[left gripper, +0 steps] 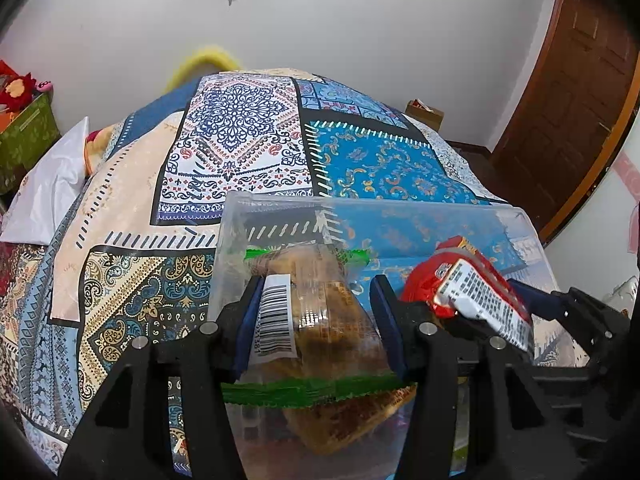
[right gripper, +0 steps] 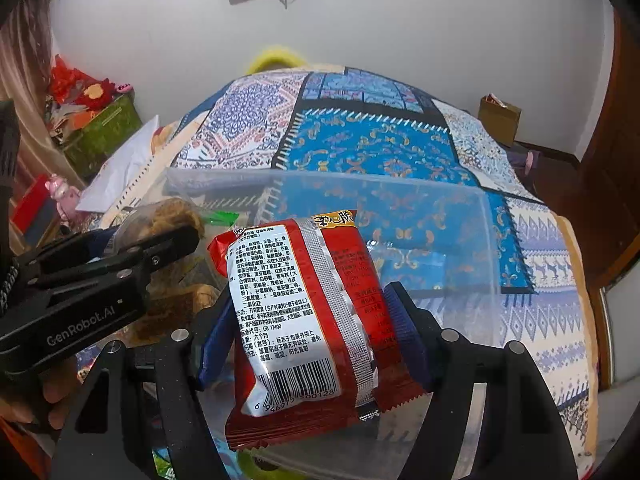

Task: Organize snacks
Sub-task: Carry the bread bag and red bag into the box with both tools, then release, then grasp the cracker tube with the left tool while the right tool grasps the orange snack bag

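My left gripper is shut on a clear green-edged packet of brown cakes and holds it over the left part of a clear plastic bin. My right gripper is shut on a red instant noodle packet, its white label and barcode facing me, over the same bin. The noodle packet and the right gripper show at the right of the left wrist view. The left gripper with the cake packet shows at the left of the right wrist view.
The bin sits on a bed with a blue and cream patchwork cover. A white pillow lies at the left. A green box with red toys stands left, a cardboard box and a wooden door right.
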